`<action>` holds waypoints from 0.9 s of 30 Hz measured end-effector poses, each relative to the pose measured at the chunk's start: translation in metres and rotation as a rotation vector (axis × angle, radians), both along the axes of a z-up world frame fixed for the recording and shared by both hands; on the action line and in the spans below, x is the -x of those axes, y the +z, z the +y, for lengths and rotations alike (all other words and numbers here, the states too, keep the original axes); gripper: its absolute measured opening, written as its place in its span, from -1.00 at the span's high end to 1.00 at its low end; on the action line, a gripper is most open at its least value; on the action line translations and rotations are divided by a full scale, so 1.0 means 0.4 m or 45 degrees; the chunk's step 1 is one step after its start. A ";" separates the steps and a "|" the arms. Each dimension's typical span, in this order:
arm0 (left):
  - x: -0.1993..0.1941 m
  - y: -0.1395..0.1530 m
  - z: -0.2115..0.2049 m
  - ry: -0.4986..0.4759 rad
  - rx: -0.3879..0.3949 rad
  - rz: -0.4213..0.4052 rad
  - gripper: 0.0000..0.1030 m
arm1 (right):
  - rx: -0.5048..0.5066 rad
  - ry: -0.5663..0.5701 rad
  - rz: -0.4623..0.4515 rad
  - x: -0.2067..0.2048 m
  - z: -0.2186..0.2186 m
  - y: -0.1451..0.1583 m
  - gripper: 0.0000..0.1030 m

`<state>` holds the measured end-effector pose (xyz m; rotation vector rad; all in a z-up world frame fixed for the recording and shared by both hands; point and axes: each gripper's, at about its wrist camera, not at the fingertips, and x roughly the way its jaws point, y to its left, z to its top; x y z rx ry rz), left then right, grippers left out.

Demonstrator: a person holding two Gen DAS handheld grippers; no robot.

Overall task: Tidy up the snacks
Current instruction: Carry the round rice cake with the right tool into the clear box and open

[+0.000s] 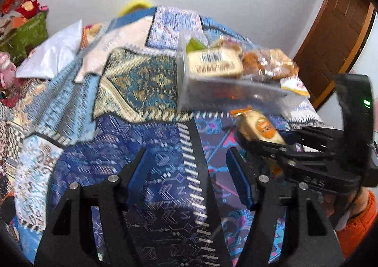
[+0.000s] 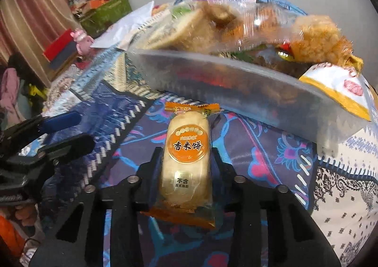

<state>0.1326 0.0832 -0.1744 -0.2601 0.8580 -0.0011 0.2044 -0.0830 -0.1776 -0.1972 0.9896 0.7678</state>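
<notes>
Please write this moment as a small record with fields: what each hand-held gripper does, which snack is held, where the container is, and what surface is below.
left hand-held gripper: open, holds nothing, above the quilt
right hand-held gripper: shut on the rice cracker packet
rice cracker packet: orange label, sealed, held lengthwise between the fingers, pointing toward the container
clear plastic container: on the bed ahead, already piled with packaged snacks
yellow-and-white snack bag: hangs over the container's right end
surface: patchwork quilt, blue and patterned
image quality: motion blur in both views

Home bedroom: patchwork quilt, wooden door, curtain.
</notes>
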 end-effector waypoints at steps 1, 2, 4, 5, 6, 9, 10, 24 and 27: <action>0.002 0.014 0.002 0.004 0.001 -0.027 -0.28 | -0.008 0.009 -0.029 0.011 -0.004 0.021 0.34; 0.003 0.023 0.005 0.007 0.005 -0.043 -0.28 | -0.023 0.022 -0.050 0.020 -0.009 0.043 0.34; 0.002 0.047 0.010 0.017 0.016 -0.088 -0.28 | -0.044 0.029 -0.109 0.028 -0.017 0.087 0.34; -0.001 0.061 0.013 0.023 0.018 -0.114 -0.28 | -0.059 0.026 -0.145 0.027 -0.021 0.115 0.34; -0.003 0.068 0.014 0.028 0.017 -0.129 -0.28 | -0.079 0.017 -0.176 0.021 -0.026 0.144 0.34; -0.013 0.104 0.017 0.044 0.001 -0.192 -0.28 | -0.119 -0.022 -0.236 -0.014 -0.035 0.199 0.34; -0.019 0.116 0.018 0.054 -0.007 -0.214 -0.28 | -0.118 -0.046 -0.259 -0.040 -0.037 0.216 0.34; -0.097 0.125 0.031 0.044 0.058 -0.283 -0.29 | 0.040 -0.107 -0.138 -0.300 0.042 0.152 0.28; -0.103 0.115 0.032 0.043 0.063 -0.274 -0.29 | 0.041 -0.121 -0.149 -0.297 0.040 0.154 0.15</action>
